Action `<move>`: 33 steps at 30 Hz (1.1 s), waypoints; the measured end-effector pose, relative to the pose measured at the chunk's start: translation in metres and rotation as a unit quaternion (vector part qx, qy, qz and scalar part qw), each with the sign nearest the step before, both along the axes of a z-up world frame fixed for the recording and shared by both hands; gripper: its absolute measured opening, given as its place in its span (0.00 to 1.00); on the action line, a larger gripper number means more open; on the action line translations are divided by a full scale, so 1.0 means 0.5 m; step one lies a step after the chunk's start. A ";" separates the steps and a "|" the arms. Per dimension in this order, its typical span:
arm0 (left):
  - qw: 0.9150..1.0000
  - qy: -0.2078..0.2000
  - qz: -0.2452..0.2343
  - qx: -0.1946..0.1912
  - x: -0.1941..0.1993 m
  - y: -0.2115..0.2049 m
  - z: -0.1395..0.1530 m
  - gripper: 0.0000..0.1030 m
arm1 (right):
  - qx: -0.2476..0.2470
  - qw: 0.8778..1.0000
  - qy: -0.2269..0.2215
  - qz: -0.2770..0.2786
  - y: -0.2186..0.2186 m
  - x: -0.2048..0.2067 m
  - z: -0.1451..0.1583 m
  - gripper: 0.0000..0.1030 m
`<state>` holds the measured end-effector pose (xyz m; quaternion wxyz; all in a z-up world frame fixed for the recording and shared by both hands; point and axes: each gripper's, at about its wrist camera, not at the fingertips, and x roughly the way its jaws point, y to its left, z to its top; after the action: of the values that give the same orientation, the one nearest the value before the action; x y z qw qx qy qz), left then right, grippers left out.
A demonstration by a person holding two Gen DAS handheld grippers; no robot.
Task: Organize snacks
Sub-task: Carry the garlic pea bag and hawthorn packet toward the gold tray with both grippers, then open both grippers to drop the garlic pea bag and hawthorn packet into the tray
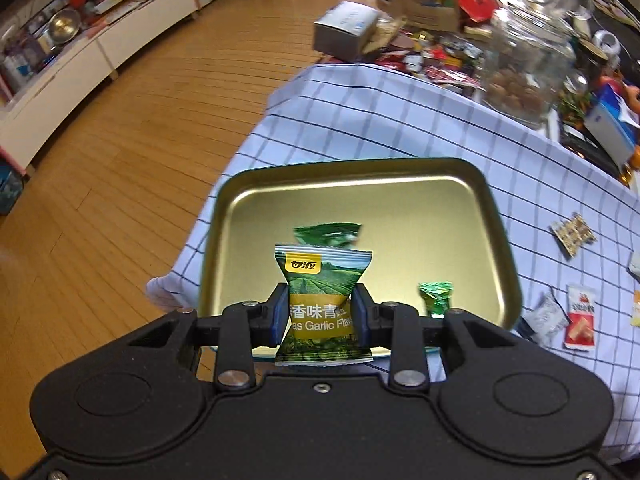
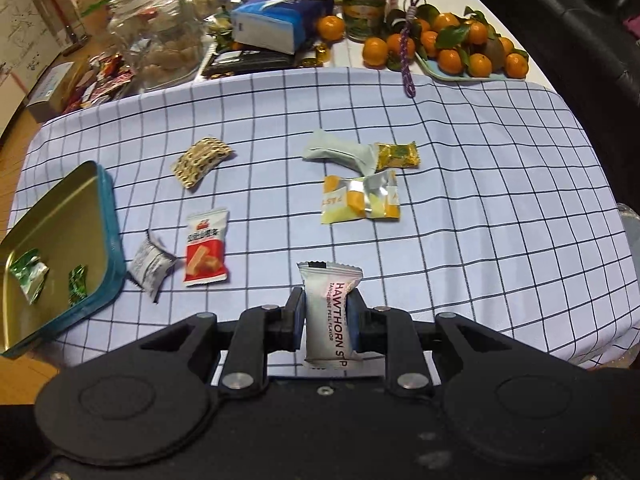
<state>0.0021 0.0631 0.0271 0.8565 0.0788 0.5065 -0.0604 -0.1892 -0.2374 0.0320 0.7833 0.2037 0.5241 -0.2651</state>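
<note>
**Inspector:** Left gripper [image 1: 321, 314]?

**Assistant:** Jaws closed on a green pea packet [image 1: 322, 280], pinched at its waist and standing upright between the pads. It hangs above the tin [image 1: 224, 208], over the near part of the gold interior.

**Inspector:** Tin contents?

**Assistant:** In the right wrist view, two small green sweets: one [image 2: 29, 276] nearer the left edge, one [image 2: 77, 285] beside it, apart. The tin sits on the checked cloth [image 2: 480, 200] at the table's left end, by the edge.

**Inspector:** Right gripper [image 2: 325, 316]?

**Assistant:** Jaws closed on a white hawthorn packet [image 2: 328, 312], held upright, clear of the cloth.

**Inspector:** Loose items on the cloth?

**Assistant:** A grey packet [image 2: 150, 266] just beside the tin's right wall; a red-and-white packet [image 2: 206, 248] touching or nearly touching it, I cannot tell which. A brown patterned packet [image 2: 202, 160] farther back. At centre, a pale green pouch [image 2: 340, 152] touching a gold sweet [image 2: 398, 154], with a yellow-and-silver packet [image 2: 360, 198] just in front.

**Inspector:** Beyond the cloth?

**Assistant:** Tangerines [image 2: 460, 48] on a tray, a tissue box [image 2: 276, 24], a glass jar [image 2: 160, 32].
</note>
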 end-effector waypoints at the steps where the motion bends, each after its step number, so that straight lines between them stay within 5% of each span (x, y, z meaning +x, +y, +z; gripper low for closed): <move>1: 1.000 0.004 0.011 0.002 0.005 0.010 -0.006 0.40 | -0.004 1.000 -0.001 0.002 0.008 0.001 0.006 0.22; 6: 0.998 0.019 0.048 -0.028 0.023 0.047 -0.009 0.40 | -0.019 1.000 -0.004 0.021 0.053 0.019 0.044 0.22; 16: 0.999 0.002 0.042 -0.015 0.023 0.033 -0.003 0.40 | -0.011 0.991 -0.049 0.122 0.178 0.133 0.108 0.22; 28: 0.996 -0.025 0.080 0.010 0.074 0.068 0.013 0.40 | -0.022 0.966 -0.104 0.235 0.283 0.286 0.062 0.22; 33: 0.996 0.014 0.087 -0.001 0.086 0.082 -0.016 0.40 | 0.010 0.965 -0.110 0.239 0.289 0.314 0.023 0.22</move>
<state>0.0450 0.1043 0.0192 0.8512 0.0333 0.5236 0.0125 -0.0322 -0.0930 0.0436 0.8745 0.1080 0.4711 -0.0404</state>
